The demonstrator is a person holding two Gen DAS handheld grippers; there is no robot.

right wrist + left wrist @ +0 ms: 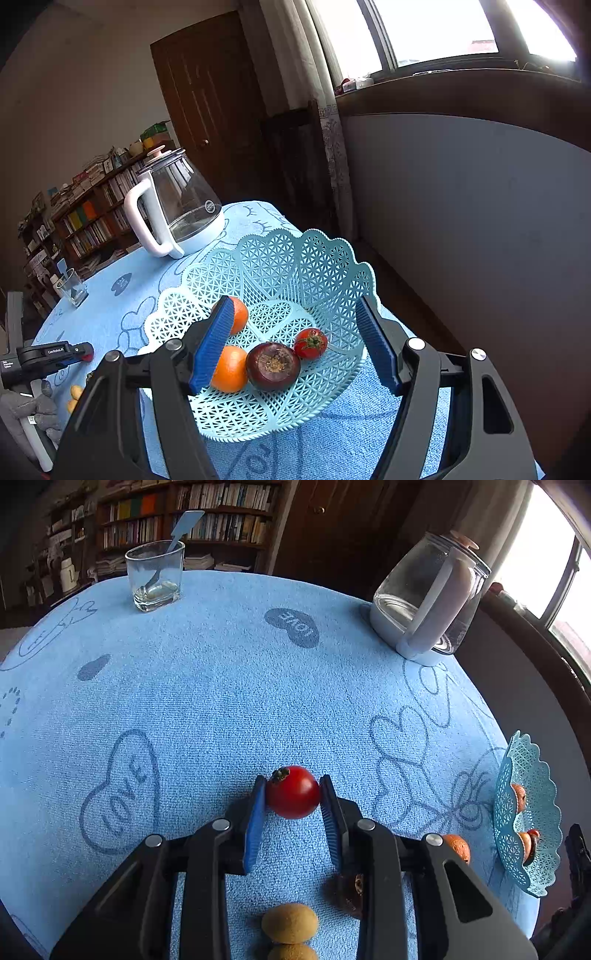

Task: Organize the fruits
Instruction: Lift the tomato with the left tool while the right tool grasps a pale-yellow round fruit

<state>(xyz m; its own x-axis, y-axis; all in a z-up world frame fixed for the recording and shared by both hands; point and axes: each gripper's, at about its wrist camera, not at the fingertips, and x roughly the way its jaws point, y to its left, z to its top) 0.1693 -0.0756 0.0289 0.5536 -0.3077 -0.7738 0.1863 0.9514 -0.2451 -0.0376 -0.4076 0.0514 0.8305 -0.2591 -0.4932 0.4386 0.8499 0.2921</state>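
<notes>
In the left wrist view my left gripper (292,794) is shut on a red tomato (292,792), held just above the blue cloth. Two kiwis (290,923) and a dark mangosteen (349,890) lie below it, and an orange (458,847) lies to the right. The light-blue lattice basket (526,812) stands at the right table edge. In the right wrist view my right gripper (295,317) is open and empty above the basket (325,266). The basket holds two oranges (231,367), a mangosteen (273,365) and a tomato (311,343).
A glass kettle with a white handle (428,602) stands at the far right of the table. A glass tumbler with a blue spoon (157,576) stands at the far left. Bookshelves, a door and a window lie beyond the table.
</notes>
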